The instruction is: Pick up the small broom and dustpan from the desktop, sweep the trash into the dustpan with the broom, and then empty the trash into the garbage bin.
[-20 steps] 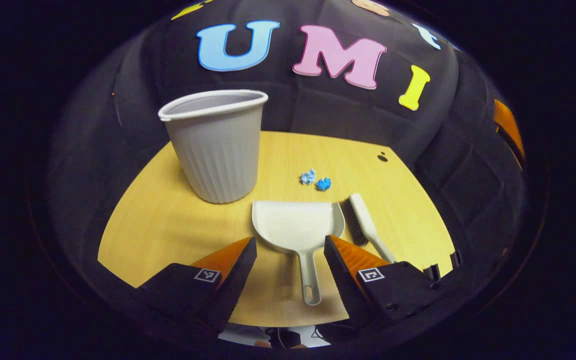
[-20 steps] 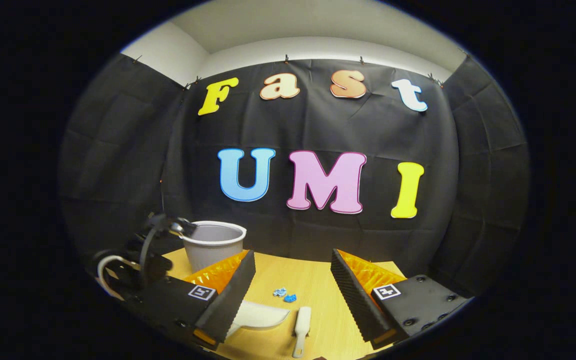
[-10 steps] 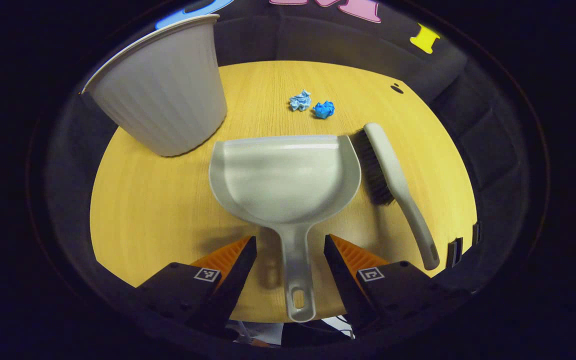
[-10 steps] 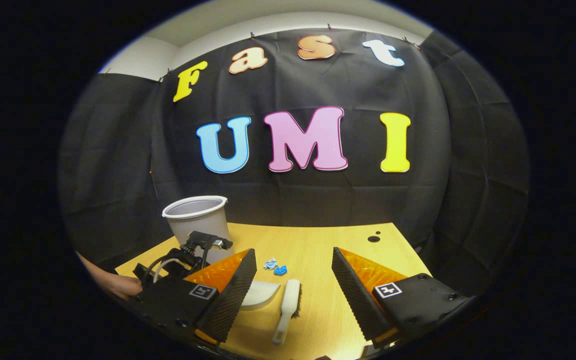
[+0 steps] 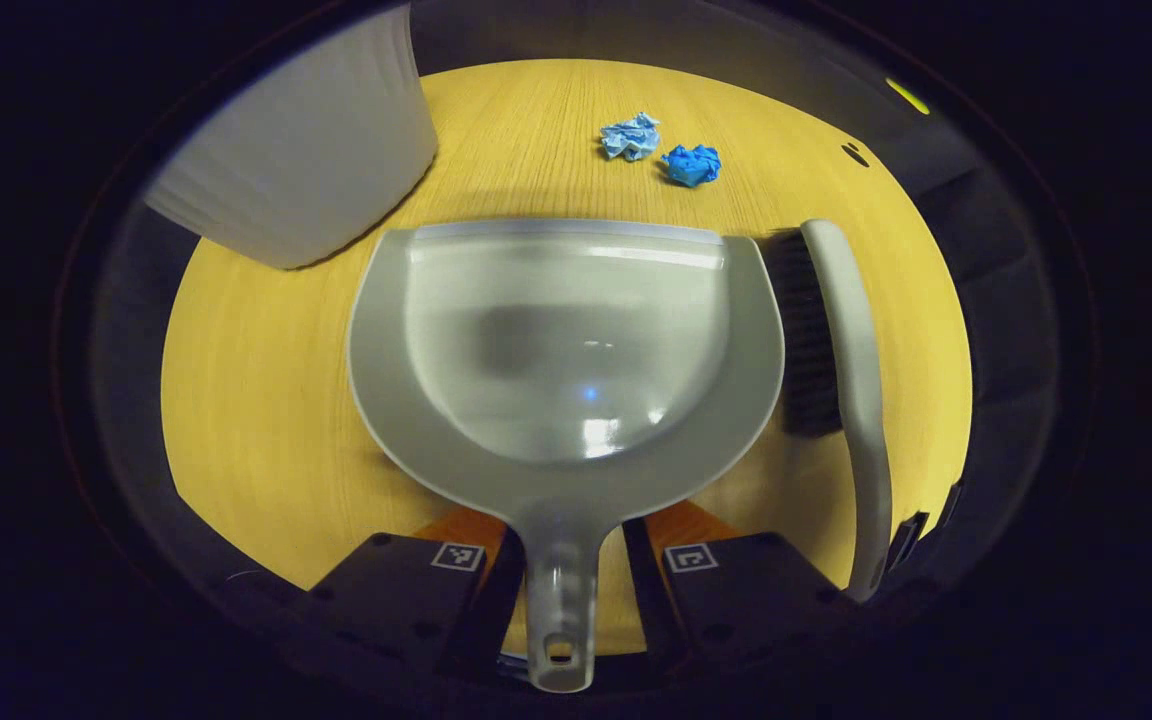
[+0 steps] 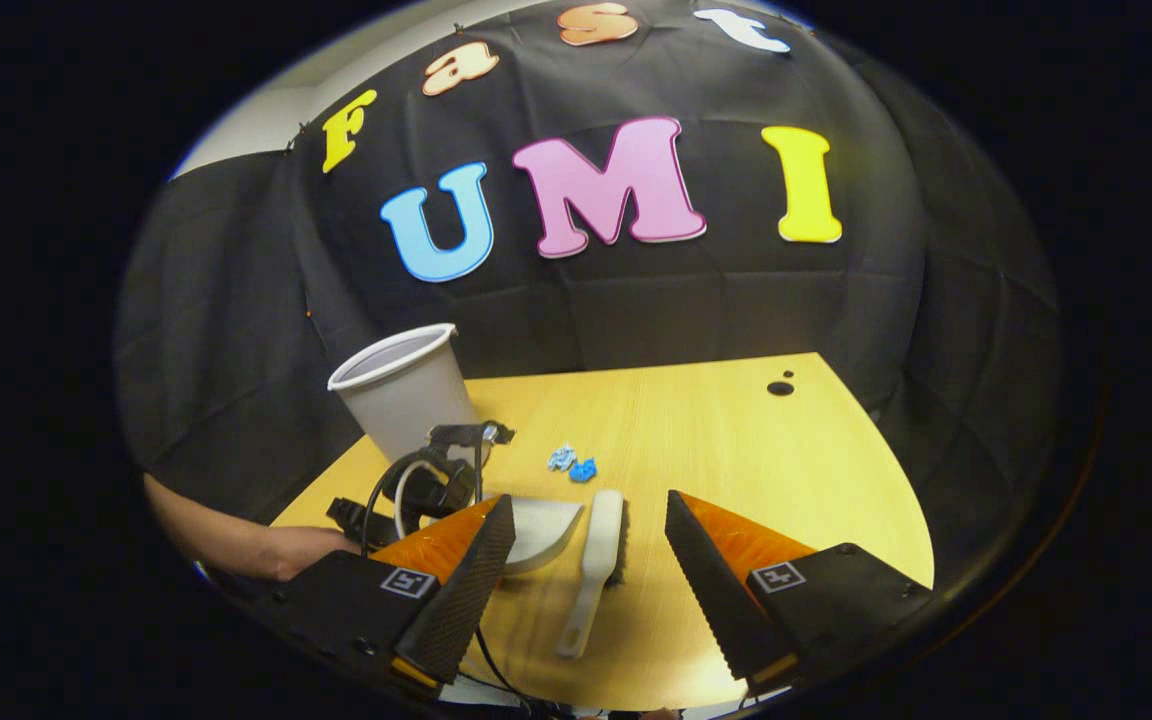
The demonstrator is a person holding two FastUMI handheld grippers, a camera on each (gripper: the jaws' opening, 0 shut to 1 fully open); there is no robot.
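Left tongs (image 5: 561,560) have narrowed onto the dustpan (image 5: 566,340) handle; right tongs (image 6: 591,580) remain spread.

Desktop (image 6: 736,450), far and right part: bare wood, open passage. Left rear: garbage bin (image 6: 406,395), upright, blocking. Centre: dustpan (image 5: 566,340) with broom (image 5: 851,360) just beside its right edge (narrow gap only). Ahead of the dustpan's lip: two trash wads (image 5: 661,150), small, low.
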